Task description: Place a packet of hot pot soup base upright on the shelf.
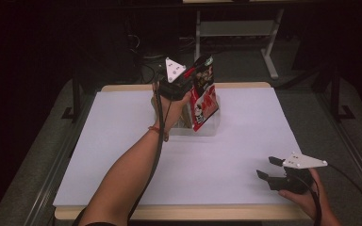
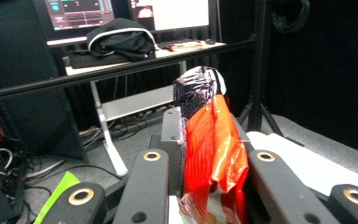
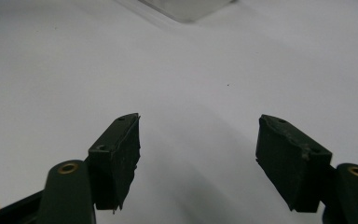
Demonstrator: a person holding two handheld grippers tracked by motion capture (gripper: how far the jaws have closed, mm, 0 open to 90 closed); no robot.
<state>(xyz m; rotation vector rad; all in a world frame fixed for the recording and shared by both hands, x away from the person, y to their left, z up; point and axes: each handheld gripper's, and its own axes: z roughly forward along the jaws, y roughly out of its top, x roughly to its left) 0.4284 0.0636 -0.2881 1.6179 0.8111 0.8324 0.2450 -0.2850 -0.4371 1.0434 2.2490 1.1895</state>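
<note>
Left tongs (image 1: 192,75) are clamped on a red snack bag (image 1: 204,94) held above the clear tub (image 1: 212,128) on the bench (image 1: 122,141), while right tongs (image 1: 269,168) are kept open; light, crinkly, slippery foil is judged best pinched at its top seam.

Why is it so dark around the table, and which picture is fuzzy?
High view: the room is dim, only the white table looks bright. Left gripper view: the red bag is close and shiny with glare. Right gripper view: the clear box at the top is blurred.
</note>
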